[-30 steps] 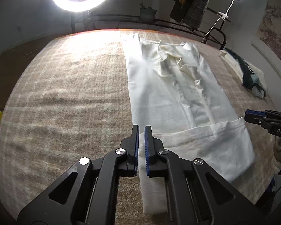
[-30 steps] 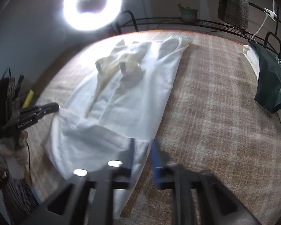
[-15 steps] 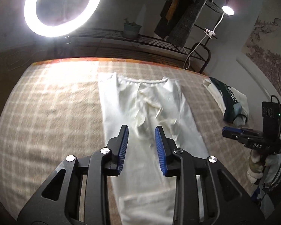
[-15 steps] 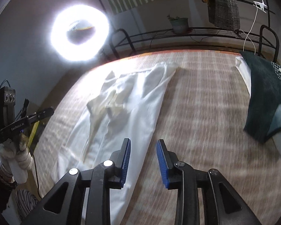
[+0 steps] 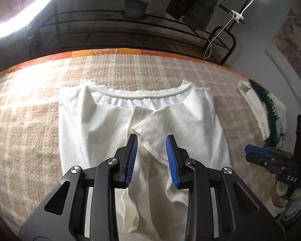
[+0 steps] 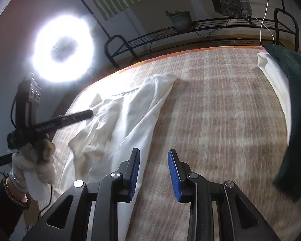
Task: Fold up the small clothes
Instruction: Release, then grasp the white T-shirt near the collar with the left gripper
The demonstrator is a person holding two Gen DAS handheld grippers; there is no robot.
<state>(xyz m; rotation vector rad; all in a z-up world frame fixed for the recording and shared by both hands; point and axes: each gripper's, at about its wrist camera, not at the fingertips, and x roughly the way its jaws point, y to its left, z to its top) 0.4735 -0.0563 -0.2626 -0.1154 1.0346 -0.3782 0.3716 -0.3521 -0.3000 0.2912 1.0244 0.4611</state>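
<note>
— Plaid bed cover (image 5: 40,120) under everything; where's the shirt?

— White shirt (image 5: 102,128) lies flat mid-bed, collar far. My left gripper (image 5: 151,158) hangs over its folded sleeve, jaws parted, gripping nothing. My right gripper (image 6: 153,170), equally parted and empty, is just right of its edge.

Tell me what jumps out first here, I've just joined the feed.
A white T-shirt lies on the checked cloth, sides folded in, neckband at the far end. The left gripper hangs open over the shirt's folded sleeve; the right gripper is open beside the shirt's edge. A glaring ring light stands behind, and a dark green garment lies at right.
</note>
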